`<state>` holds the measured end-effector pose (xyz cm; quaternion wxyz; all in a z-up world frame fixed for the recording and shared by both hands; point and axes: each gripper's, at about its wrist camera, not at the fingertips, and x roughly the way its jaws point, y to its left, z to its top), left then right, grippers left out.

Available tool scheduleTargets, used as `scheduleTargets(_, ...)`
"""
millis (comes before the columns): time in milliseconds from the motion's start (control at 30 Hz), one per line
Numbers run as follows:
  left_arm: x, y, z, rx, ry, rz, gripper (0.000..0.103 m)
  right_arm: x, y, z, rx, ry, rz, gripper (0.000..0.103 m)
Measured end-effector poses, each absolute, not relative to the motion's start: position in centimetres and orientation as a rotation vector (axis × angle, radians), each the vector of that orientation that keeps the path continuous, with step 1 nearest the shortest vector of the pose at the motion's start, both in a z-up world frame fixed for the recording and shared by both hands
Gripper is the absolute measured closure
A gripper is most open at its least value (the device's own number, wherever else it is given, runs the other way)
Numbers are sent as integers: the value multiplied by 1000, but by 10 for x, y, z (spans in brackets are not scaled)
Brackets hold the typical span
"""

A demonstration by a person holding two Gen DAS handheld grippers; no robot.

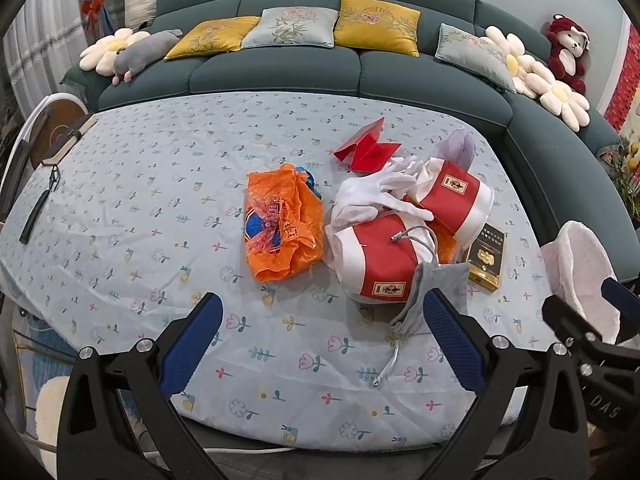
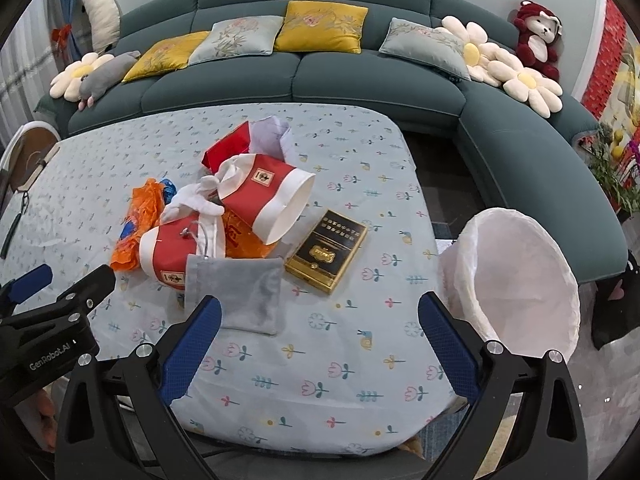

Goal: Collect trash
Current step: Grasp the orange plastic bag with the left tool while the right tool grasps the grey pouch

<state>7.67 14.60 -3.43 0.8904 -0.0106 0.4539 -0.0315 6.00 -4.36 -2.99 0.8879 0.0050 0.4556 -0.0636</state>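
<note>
Lying in a loose heap right of centre on the flower-print tablecloth [image 1: 140,208], the trash is mostly light and limp: a crumpled orange plastic bag [image 1: 282,224] at the left, two red-and-white drawstring pouches [image 1: 382,260], white gloves [image 1: 384,192] draped over them, a grey velvet pouch [image 2: 248,296] nearest, and a stiff black-and-gold box [image 2: 328,250] to the right. I judge the bag and pouches will crush and slip, so pinching a bunched fold or the drawstring should hold best; the box wants its long edges. Both the left gripper [image 1: 322,344] and right gripper [image 2: 320,344] hover spread wide and empty over the near edge. A white-lined bin [image 2: 516,276] stands just off the table's right side.
</note>
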Motion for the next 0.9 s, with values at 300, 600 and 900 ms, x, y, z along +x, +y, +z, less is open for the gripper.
scheduleTargets(300,81,161,-40,-16,953,-65,7,67,-23,-39,-1,970,-107,9)
scheduleTargets(600,87,176,-50,-17,974,-65,7,74,-1,-47,-12,988,-76,15)
scheduleTargets(900,108,196,-63,12,988,-73,7,82,14,-64,3,1020,-53,15)
